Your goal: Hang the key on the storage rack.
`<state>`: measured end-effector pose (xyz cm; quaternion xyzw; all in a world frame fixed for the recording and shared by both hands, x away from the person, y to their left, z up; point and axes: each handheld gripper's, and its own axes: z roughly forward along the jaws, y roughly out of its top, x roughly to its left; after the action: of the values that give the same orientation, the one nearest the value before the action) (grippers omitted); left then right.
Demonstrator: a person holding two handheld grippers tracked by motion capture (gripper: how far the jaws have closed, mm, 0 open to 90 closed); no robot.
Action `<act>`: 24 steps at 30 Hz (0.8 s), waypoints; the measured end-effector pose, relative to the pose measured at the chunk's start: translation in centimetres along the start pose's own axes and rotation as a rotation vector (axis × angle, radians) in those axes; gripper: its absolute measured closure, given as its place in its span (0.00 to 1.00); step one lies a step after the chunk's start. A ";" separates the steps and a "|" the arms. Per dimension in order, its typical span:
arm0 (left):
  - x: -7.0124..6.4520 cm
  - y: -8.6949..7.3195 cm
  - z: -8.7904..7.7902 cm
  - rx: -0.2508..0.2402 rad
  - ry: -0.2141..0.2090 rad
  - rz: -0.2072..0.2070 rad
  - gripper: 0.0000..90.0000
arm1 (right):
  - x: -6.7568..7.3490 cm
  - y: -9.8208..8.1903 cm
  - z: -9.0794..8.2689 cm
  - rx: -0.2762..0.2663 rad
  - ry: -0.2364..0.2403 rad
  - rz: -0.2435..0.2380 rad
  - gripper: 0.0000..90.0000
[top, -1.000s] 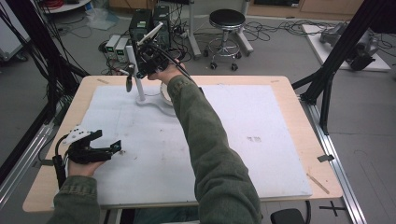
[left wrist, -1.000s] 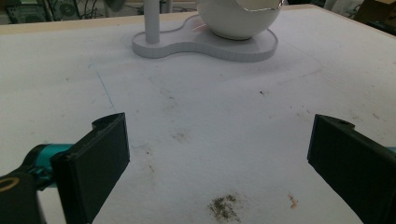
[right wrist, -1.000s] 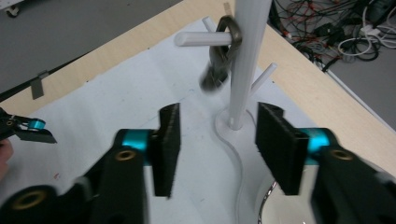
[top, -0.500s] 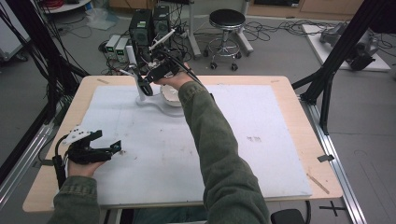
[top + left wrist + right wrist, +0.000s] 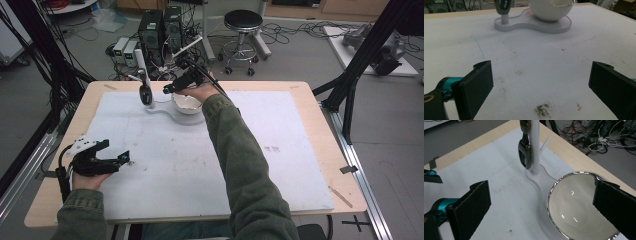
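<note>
A white stand [image 5: 161, 109] sits at the far middle of the mat, with an upright post [image 5: 140, 62]. A dark handled utensil [image 5: 145, 94] hangs against the post [image 5: 535, 145], free of both grippers. A white bowl with a shiny rim [image 5: 187, 104] rests on the stand's base. My right gripper [image 5: 169, 90] hovers just over the bowl [image 5: 576, 207]; its jaws have just been opening and now stand wide, with nothing gripped between them [image 5: 544, 197]. My left gripper [image 5: 122, 157] rests low at the near left, open and empty [image 5: 540, 87], facing the stand [image 5: 534, 25].
A white mat [image 5: 280, 170] covers most of the wooden table [image 5: 320, 115]. Black frame struts [image 5: 350, 90] stand off the right edge. Computers, cables and a stool [image 5: 242, 22] are on the floor beyond the far edge.
My right gripper has moved rightward from the post to above the bowl and opened; the utensil stays hanging on the post. The left gripper has not moved.
</note>
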<state>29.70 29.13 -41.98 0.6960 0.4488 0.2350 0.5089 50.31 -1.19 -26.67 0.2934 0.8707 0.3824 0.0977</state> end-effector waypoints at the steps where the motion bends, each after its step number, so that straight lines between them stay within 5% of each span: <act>1: 0.0 0.0 0.0 0.004 -0.001 0.007 0.07 | 0.0 -0.3 -0.2 0.001 -0.004 0.009 0.01; 24: -0.2 0.0 0.0 0.010 -0.021 0.010 0.07 | -3.0 -8.3 -4.6 -0.017 -0.032 0.087 0.01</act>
<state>29.55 28.97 -41.94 0.7030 0.4412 0.2279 0.5091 47.26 -10.17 -29.65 0.3363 0.8521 0.3892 0.0973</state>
